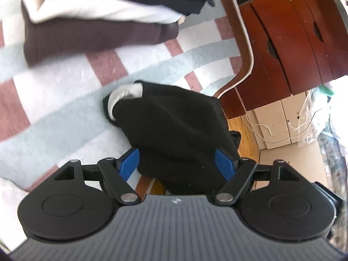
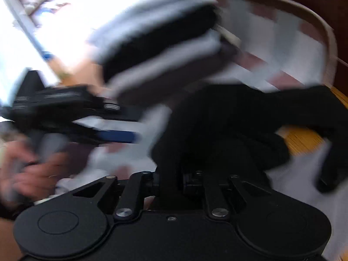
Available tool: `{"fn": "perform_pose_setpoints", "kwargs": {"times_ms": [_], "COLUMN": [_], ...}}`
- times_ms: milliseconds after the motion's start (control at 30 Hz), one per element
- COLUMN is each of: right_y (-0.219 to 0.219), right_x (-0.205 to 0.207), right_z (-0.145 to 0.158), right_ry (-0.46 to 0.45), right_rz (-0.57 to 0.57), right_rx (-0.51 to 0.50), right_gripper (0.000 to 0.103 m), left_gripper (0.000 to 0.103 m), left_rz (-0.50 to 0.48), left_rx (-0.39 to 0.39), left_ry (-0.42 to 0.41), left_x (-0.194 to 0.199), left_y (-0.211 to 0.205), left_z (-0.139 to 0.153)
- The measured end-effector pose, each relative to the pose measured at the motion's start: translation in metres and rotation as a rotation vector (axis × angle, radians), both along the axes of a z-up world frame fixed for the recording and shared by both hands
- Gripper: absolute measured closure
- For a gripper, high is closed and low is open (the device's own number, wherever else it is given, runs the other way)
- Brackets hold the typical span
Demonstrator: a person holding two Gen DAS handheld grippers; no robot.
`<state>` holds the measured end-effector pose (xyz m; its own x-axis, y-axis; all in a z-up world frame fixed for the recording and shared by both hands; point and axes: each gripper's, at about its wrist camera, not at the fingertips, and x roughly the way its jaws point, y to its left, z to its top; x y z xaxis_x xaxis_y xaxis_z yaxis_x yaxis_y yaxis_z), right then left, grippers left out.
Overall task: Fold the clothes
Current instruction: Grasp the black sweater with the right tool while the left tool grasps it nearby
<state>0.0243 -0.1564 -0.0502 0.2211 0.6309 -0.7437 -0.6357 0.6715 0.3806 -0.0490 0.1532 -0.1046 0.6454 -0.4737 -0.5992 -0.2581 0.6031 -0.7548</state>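
Note:
A black garment (image 1: 174,128) with a white patch lies bunched on the striped cover, hanging over the table's corner. My left gripper (image 1: 177,163) is open, its blue pads (image 1: 128,165) on either side of the garment's near end. In the blurred right wrist view my right gripper (image 2: 171,182) is shut on the black garment (image 2: 228,126), which trails to the right. The left gripper (image 2: 91,117) shows there at the left, held by a hand. A stack of folded clothes (image 1: 104,15) in black, white and dark brown sits beyond; it also shows in the right wrist view (image 2: 161,37).
The table has a striped white, grey and maroon cover (image 1: 65,100) with a rounded edge (image 1: 245,43). A red-brown wooden cabinet (image 1: 293,43) stands to the right. White cables (image 1: 274,130) and a clear plastic bag (image 1: 315,113) lie on the floor.

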Motion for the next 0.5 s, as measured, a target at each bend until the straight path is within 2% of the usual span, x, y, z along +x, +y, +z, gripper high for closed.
{"fn": "perform_pose_setpoints", "kwargs": {"times_ms": [100, 233, 333, 400, 467, 500], "right_y": [-0.014, -0.015, -0.001, 0.003, 0.010, 0.017], "right_x": [0.021, 0.042, 0.051, 0.055, 0.052, 0.048], "right_z": [-0.001, -0.005, -0.012, -0.016, -0.016, -0.012], "right_ry": [0.108, 0.195, 0.255, 0.262, 0.212, 0.137], "right_rz": [-0.111, -0.150, -0.141, -0.148, -0.141, -0.127], "right_rx": [0.083, 0.145, 0.148, 0.131, 0.062, -0.017], "right_gripper": [0.064, 0.037, 0.034, 0.034, 0.037, 0.046], "left_gripper": [0.026, 0.026, 0.026, 0.026, 0.026, 0.026], "left_rz": [-0.007, 0.006, 0.008, 0.013, 0.023, 0.028], "left_rx": [0.006, 0.000, -0.015, -0.025, -0.071, -0.114], "left_ry": [0.011, 0.015, 0.016, 0.019, 0.011, -0.001], "left_x": [0.000, -0.002, -0.002, -0.002, -0.002, -0.002], "left_y": [0.001, 0.006, 0.006, 0.006, 0.006, 0.007], "left_z": [-0.003, -0.004, -0.004, -0.004, -0.004, -0.005]}}
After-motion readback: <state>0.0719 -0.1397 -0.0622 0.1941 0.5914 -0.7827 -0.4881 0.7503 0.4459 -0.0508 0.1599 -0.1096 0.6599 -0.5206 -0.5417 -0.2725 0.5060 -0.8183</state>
